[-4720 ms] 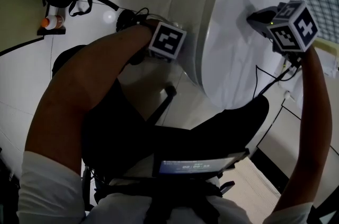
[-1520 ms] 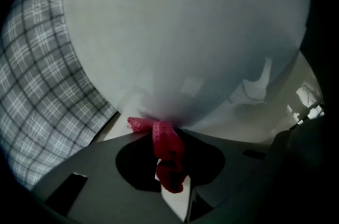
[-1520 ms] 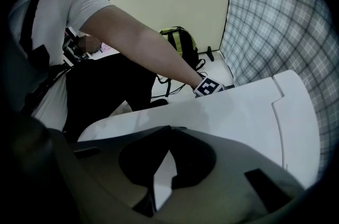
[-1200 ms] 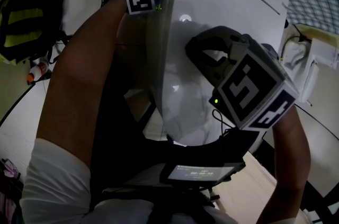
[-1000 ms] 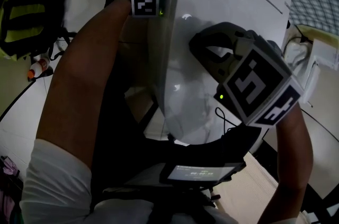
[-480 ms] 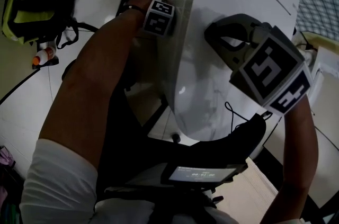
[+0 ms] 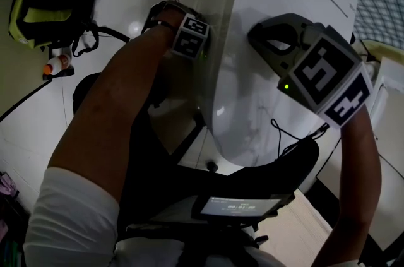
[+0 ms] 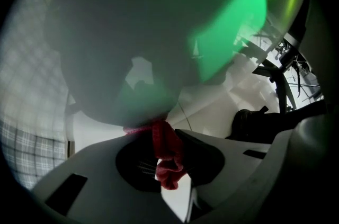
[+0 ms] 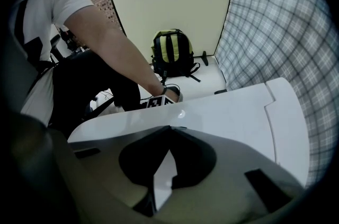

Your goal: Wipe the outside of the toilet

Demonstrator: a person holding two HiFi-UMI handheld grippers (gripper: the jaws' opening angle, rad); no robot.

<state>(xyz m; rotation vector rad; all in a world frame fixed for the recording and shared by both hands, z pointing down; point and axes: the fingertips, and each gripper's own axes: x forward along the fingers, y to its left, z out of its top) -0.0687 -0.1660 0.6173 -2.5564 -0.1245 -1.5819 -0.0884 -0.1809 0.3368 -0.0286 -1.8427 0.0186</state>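
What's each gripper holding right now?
Left gripper: closed on a red cloth.
Right gripper: closed, empty.

Light: dim; glare spots on the toilet (image 7: 246, 95).
Left gripper view: green cast, near surface blurred.
Edges: fisheye bend, black corners in both gripper views.

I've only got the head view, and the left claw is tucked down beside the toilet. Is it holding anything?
Observer: Yes. The left gripper view shows the left claw shut on a red cloth.
Operator: Is that cloth on the toilet?
Observer: Its upper end appears to touch the toilet, on the curved outer wall.
Operator: And the right claw?
Observer: The right gripper view shows the right claw with its tips together and nothing between them.
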